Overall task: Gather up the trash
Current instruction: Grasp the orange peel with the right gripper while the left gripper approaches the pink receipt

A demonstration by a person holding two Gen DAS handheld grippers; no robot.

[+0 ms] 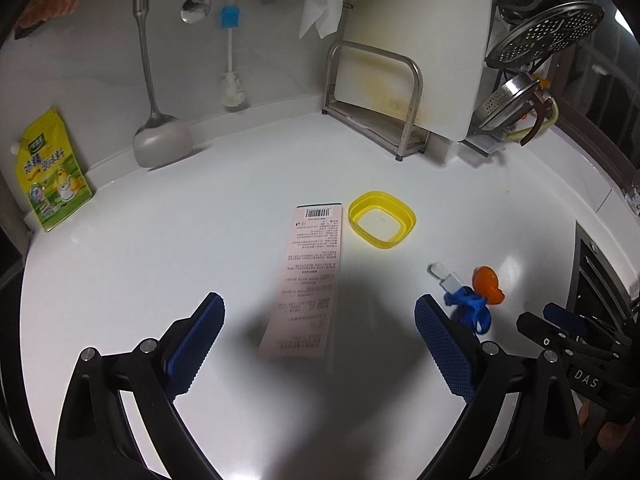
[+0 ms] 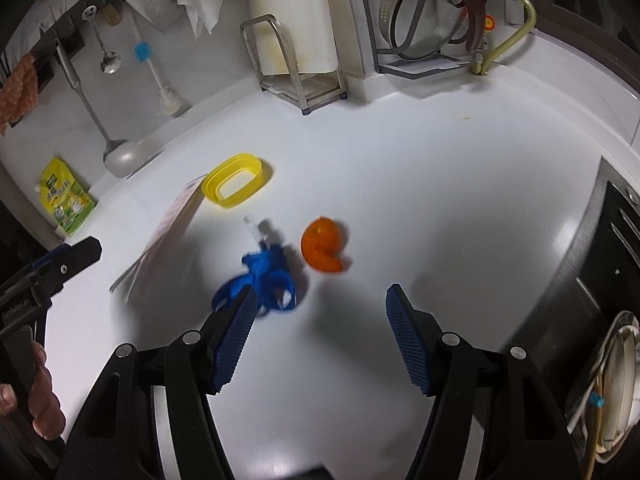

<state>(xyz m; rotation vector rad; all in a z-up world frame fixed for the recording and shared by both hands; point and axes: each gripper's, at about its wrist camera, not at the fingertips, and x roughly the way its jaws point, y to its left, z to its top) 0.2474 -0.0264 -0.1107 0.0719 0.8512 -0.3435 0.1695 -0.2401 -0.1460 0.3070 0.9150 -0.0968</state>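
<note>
Both grippers, left gripper (image 1: 318,344) and right gripper (image 2: 322,338), had fingers apart, empty; the orange peel (image 2: 322,250) looked light, soft, best pinched across its curled edge.

A home kitchen: white countertop (image 1: 240,200), hanging ladle (image 1: 160,136), cutting board (image 1: 420,40), strainers (image 1: 548,32).

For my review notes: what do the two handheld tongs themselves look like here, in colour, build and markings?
Both match: the left tongs and right tongs have black, angular plastic arms joined by round silver pivot bolts, each finger tipped with a flat blue pad ribbed in a fine grid. Seen from the left wrist, the right tongs' body bears white lettering reading "DAS". A bare hand grips the left tool's black handle; no sleeve or cable shows.
</note>
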